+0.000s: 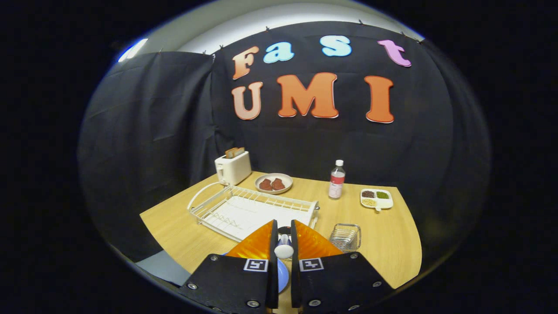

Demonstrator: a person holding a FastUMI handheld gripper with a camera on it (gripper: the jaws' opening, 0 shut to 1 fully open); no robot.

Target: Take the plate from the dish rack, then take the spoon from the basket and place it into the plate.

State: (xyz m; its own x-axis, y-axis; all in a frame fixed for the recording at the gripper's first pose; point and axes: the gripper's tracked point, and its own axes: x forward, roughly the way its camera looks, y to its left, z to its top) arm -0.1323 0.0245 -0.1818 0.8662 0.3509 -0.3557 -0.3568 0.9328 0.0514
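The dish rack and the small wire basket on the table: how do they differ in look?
The dish rack is white, long and low; the basket is bare metal, small and boxy. The rack lies beyond the orange fingers; the basket stands beside them. Both are wire and look empty. The gripper holds a spoon over a blue plate.

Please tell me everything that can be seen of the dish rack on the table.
The dish rack is a white wire frame over a white ribbed drain tray, likely coated metal and plastic. It has a raised looped handle at its far end and low wire rails along its sides. It lies flat on the wooden table, between the toaster and the orange fingers. No dishes stand in it. Its near corner is hidden behind the fingers.
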